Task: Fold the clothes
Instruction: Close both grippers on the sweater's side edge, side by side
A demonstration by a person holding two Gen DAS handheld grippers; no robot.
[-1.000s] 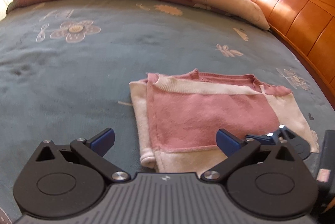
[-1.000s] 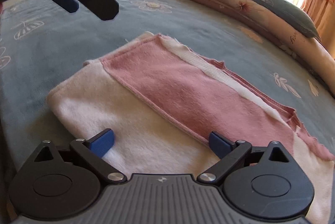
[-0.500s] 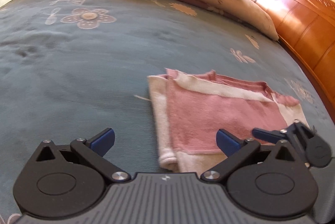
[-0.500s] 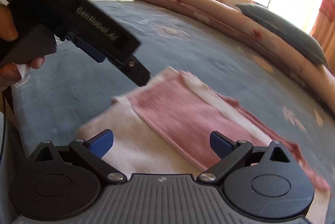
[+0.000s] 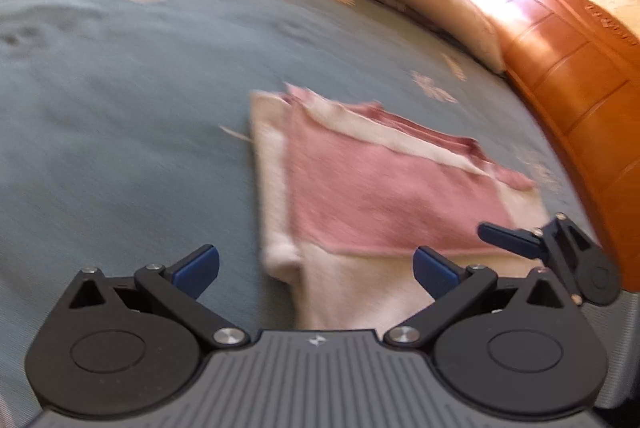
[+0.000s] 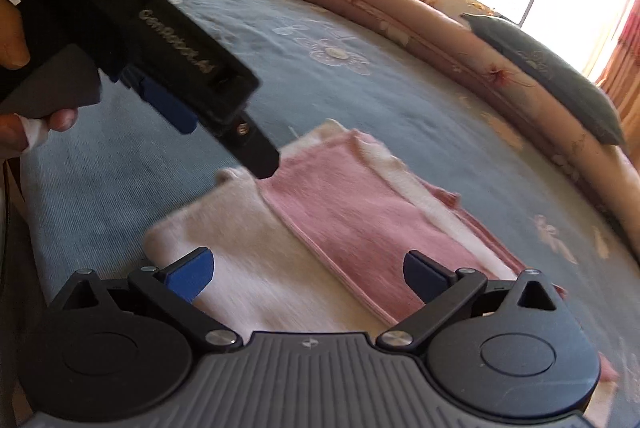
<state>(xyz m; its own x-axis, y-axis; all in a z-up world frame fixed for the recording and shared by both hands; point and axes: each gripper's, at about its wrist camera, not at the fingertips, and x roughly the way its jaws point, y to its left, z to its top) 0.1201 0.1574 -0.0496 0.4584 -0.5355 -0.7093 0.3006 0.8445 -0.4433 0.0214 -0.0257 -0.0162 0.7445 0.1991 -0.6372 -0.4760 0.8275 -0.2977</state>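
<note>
Both tongs, left and right, hang apart and empty above the folded garment on the bed. Snagging one loose layer could undo the fold.

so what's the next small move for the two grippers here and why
Probably lower both open grippers onto the near edge of the folded pink and cream garment. The left gripper and right gripper are both empty and above the cloth, which lies folded on the blue bedspread.
</note>
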